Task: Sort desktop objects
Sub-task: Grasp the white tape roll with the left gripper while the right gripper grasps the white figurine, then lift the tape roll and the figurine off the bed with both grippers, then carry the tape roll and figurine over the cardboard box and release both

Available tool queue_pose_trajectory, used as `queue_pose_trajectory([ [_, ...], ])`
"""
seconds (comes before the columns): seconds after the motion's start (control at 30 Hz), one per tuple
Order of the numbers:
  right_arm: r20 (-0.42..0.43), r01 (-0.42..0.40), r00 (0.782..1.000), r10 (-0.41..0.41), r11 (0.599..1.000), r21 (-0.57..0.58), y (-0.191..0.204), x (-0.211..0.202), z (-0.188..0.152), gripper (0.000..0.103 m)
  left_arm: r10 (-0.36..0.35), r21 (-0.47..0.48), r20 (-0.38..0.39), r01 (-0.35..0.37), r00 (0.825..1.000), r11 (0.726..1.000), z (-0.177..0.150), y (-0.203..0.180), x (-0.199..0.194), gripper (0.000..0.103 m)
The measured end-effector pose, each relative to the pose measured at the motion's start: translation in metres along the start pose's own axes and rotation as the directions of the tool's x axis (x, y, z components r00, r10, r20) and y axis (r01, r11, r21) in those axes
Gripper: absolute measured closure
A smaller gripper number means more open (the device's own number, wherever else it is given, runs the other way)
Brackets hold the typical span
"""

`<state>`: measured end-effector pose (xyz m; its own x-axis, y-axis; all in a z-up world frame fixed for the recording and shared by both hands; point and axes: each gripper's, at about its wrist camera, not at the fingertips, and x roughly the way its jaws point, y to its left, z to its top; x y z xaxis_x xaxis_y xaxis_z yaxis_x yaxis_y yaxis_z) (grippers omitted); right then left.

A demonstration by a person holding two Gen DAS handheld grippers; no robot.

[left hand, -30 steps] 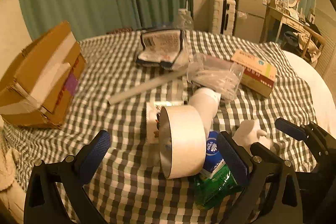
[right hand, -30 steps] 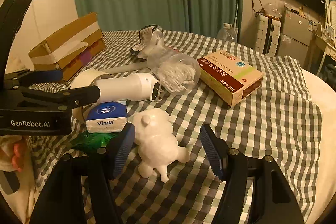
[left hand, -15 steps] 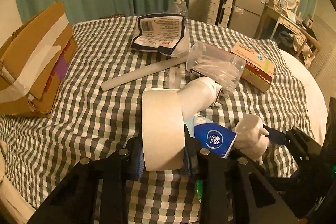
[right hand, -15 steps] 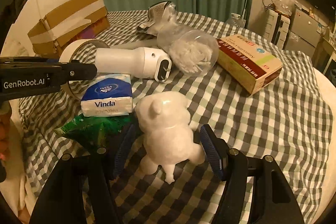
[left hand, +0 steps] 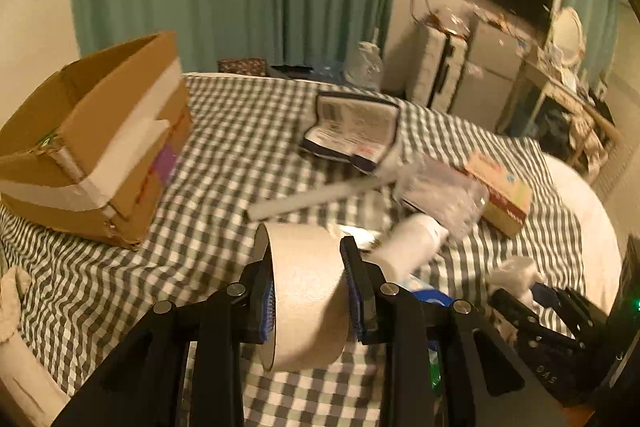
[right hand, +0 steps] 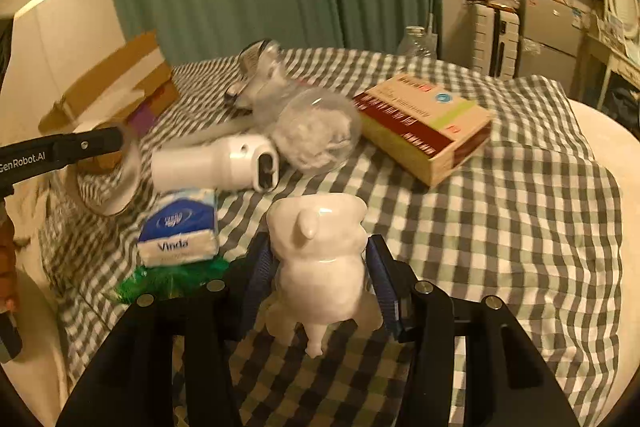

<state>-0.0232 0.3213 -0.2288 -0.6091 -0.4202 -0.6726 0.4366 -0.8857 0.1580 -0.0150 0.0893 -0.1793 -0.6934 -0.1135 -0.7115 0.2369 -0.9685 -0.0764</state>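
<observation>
A second earlier the left gripper (left hand: 310,291) had stood spread wide around the tape roll (left hand: 306,291); it had since pinched the roll across its width and lifted it off the checked cloth (left hand: 224,163), with the cardboard box (left hand: 96,155) to the left. The right gripper (right hand: 320,283) was closing, the white figurine (right hand: 320,259) between its pads, beside the tissue pack (right hand: 180,227).

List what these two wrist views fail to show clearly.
- Cardboard box interior: left wrist view, its near wall hides it.
- Green packet: right wrist view, mostly under the tissue pack.
- Red-and-cream box print: right wrist view, too small and blurred.
- Tape roll core: left wrist view, behind the left hand-held gripper.
</observation>
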Motion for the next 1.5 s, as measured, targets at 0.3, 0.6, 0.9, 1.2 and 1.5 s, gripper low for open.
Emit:
queue_pose_trajectory([
  [0.3, -0.004, 0.034, 0.999, -0.034, 0.999, 0.024, -0.011, -0.005, -0.004, 0.055, 0.028, 0.087, -0.009, -0.027, 1.0, 0.996, 0.001, -0.007, -0.008, 0.074],
  [0.6, 0.021, 0.061, 0.998, -0.063, 0.996, 0.058, -0.02, -0.019, -0.008, 0.055, 0.01, 0.09, -0.021, -0.008, 1.0, 0.996, -0.007, 0.002, -0.014, 0.074],
  [0.9, 0.038, 0.153, 0.987, -0.154, 0.988, 0.036, -0.01, -0.058, -0.015, 0.055, -0.07, 0.04, 0.007, 0.069, 0.998, 0.997, 0.004, 0.013, -0.034, 0.074],
  [1.2, 0.046, 0.142, 0.988, -0.149, 0.982, 0.12, 0.018, -0.112, 0.008, 0.055, -0.178, 0.057, 0.036, 0.175, 0.983, 0.983, 0.02, 0.012, -0.071, 0.074],
  [1.5, 0.105, 0.173, 0.98, -0.172, 0.985, 0.0, 0.082, -0.153, 0.063, 0.055, -0.205, 0.077, 0.073, 0.2, 0.976, 0.977, 0.044, 0.035, -0.108, 0.074],
])
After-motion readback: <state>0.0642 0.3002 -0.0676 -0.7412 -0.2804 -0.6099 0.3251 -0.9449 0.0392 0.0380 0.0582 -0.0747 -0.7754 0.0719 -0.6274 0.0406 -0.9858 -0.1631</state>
